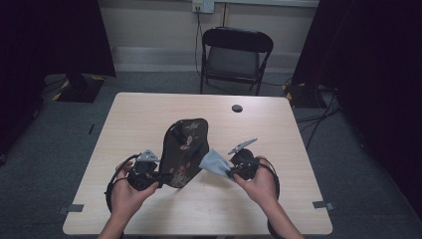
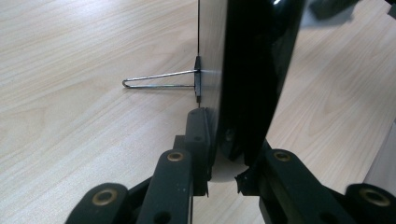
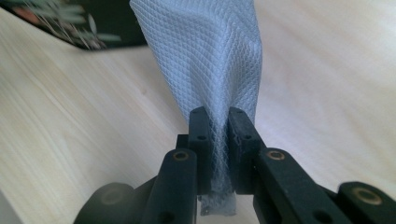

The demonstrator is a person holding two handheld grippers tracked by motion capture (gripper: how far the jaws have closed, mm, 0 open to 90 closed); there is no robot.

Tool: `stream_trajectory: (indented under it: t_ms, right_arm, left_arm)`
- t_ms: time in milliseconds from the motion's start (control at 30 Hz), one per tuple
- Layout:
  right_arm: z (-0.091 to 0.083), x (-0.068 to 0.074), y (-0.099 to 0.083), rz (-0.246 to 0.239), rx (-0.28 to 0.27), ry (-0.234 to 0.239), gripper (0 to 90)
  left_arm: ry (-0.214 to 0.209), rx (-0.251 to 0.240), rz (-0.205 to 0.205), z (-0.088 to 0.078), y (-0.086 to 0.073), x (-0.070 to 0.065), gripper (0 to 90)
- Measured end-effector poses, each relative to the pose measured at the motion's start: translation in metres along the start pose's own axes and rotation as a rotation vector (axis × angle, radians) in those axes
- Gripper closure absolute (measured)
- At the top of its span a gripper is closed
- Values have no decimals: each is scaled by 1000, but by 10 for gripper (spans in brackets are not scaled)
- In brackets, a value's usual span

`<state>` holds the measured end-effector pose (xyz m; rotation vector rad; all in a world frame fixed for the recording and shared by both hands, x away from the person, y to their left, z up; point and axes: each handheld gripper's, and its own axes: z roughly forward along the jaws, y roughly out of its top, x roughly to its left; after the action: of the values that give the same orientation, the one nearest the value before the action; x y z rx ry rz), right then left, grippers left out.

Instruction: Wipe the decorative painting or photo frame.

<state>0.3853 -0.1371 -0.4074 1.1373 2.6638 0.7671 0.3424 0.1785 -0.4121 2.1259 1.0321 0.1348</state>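
A glossy black tray (image 1: 185, 152) with floral motifs, a pale blue-grey waffle-textured cloth (image 1: 215, 163).

A light wood-grain tabletop (image 1: 149, 114) stands on grey carpet (image 1: 50, 149) in a dim room. Behind it, a black folding chair (image 1: 236, 57) faces the table before a pale wall (image 1: 149, 22) bearing a power socket (image 1: 203, 6). Dark curtains (image 1: 378, 74) hang on both sides. Cables (image 1: 318, 117) trail across the floor at right.
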Motion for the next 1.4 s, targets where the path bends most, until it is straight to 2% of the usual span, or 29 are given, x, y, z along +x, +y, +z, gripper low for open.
stream_trajectory:
  t_ms: [267, 467, 600, 667, 767, 833, 900, 1400]
  right_arm:
    - [-43, -1, 29, -15, -71, 3, 821]
    - [-72, 5, 55, -51, -116, -8, 822]
    - [-92, 8, 74, -49, -177, 7, 822]
    - [-96, 11, 81, -54, -191, 7, 822]
    - [-96, 16, 90, -63, -192, -3, 821]
    - [-90, 18, 94, -67, -172, -20, 821]
    - [-85, 19, 95, -63, -163, -15, 821]
    - [-51, 13, 72, -29, -120, 8, 821]
  left_arm:
    - [0, 0, -2, 0, 0, 0, 786]
    - [0, 2, -1, 0, 0, 0, 786]
    - [1, 3, 4, 0, 0, 0, 786]
    - [1, 3, 5, 0, 0, 0, 786]
    - [-1, 2, 0, 0, 0, 0, 786]
    - [0, -2, -2, 0, 0, 0, 786]
    - [-2, 2, 1, 0, 0, 0, 786]
    - [-2, 2, -1, 0, 0, 0, 786]
